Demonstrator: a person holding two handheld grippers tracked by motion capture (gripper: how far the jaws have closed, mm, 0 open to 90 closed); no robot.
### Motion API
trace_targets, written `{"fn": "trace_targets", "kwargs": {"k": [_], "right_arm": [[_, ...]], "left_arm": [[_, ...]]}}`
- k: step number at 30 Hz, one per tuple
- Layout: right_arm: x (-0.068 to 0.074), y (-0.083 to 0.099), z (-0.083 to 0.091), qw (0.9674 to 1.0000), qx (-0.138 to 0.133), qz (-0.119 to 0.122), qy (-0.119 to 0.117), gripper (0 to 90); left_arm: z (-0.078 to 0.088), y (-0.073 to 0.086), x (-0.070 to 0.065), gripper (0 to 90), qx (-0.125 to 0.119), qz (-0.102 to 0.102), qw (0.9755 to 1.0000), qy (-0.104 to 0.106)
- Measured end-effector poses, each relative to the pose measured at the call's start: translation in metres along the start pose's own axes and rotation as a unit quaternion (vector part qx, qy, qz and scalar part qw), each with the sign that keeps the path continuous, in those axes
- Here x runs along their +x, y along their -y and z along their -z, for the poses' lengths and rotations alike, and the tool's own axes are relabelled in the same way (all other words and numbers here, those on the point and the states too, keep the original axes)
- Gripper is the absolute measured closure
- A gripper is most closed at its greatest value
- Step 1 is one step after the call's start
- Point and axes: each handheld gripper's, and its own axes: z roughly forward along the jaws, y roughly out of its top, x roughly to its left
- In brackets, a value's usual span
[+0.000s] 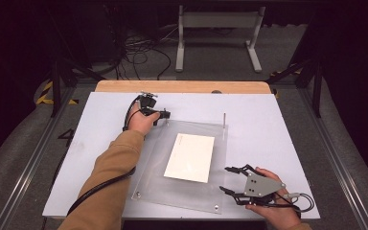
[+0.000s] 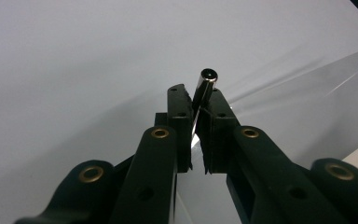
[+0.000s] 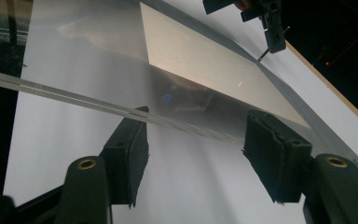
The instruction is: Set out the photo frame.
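From the high view I see a white board (image 1: 268,124) that lies on a wooden table (image 1: 182,86), whose far edge shows as a light brown strip. Around the table the floor (image 1: 24,143) is grey, and black cables (image 1: 139,52) lie on it at the far side, next to a white metal frame (image 1: 218,28). The room behind is dark.

On the board lies a clear plastic sheet (image 1: 158,167) with a white paper (image 1: 190,157) on its middle. A thin metal post (image 1: 224,120) stands at the far right corner of the sheet. My left gripper (image 1: 165,115) is at the far left corner of the sheet, and my left hand (image 1: 141,122) comes out of a tan sleeve (image 1: 108,177). My right gripper (image 1: 227,179) is at the near right side, with its jaws apart, just beside the right edge of the sheet.

In the left gripper view, the jaws are clenched on a small metal pin (image 2: 204,88) with a dark top, which stands upright between the pads. The white board is behind it.

In the right gripper view, the jaws are released and wide. The edge of the clear sheet runs across between the two pads (image 3: 275,154), but I cannot tell if they touch it. The left gripper is far at the upper right, at the corner of the sheet.
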Motion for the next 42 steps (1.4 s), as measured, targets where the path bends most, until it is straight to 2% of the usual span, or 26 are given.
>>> {"fn": "trace_targets", "kwargs": {"k": [4, 12, 14, 21, 23, 24, 31, 32, 35, 36, 39, 42], "right_arm": [[0.004, 0.000, -0.003, 0.9999, 0.007, 0.014, 0.003, 37.8], [0.003, 0.006, -0.007, 0.9999, -0.004, -0.008, 0.009, 38.0], [0.004, 0.009, -0.007, 0.9998, -0.005, -0.016, 0.007, 38.2], [0.012, 0.013, -0.005, 0.9999, 0.002, -0.016, -0.004, 38.2], [0.019, 0.010, -0.005, 0.9999, 0.003, -0.002, -0.014, 37.6], [0.019, 0.010, -0.005, 0.9999, 0.003, -0.002, -0.014, 37.6], [0.034, 0.000, -0.008, 0.9981, 0.010, 0.059, -0.015, 31.2], [0.034, 0.000, -0.008, 0.9981, 0.010, 0.059, -0.015, 31.2], [0.042, -0.005, -0.014, 0.9946, 0.017, 0.101, -0.018, 29.9], [0.048, -0.008, -0.019, 0.9916, 0.021, 0.125, -0.024, 29.9], [0.053, -0.010, -0.025, 0.9898, 0.021, 0.138, -0.028, 31.0], [0.053, -0.011, -0.027, 0.9903, 0.016, 0.135, -0.027, 33.2]], "left_arm": [[-0.001, 0.000, -0.002, 83.3, 0.002, 0.000, 1.0000, -0.004], [0.001, -0.001, -0.003, 83.4, 0.012, 0.006, 0.9999, -0.009], [0.002, -0.003, -0.005, 83.5, 0.022, 0.013, 0.9995, -0.020], [0.001, -0.006, -0.007, 83.3, 0.030, 0.029, 0.9987, -0.029], [0.001, -0.006, -0.008, 83.2, 0.031, 0.034, 0.9984, -0.034], [0.001, -0.006, -0.008, 83.2, 0.031, 0.034, 0.9984, -0.034], [0.000, -0.008, -0.009, 83.1, 0.033, 0.044, 0.9978, -0.037], [0.000, -0.008, -0.009, 83.1, 0.033, 0.044, 0.9978, -0.037], [0.000, -0.008, -0.009, 83.0, 0.034, 0.046, 0.9977, -0.038], [0.000, -0.008, -0.009, 83.0, 0.034, 0.046, 0.9976, -0.038], [0.001, -0.007, -0.009, 83.0, 0.034, 0.047, 0.9976, -0.037], [0.001, -0.007, -0.009, 83.0, 0.033, 0.048, 0.9977, -0.036]]}}
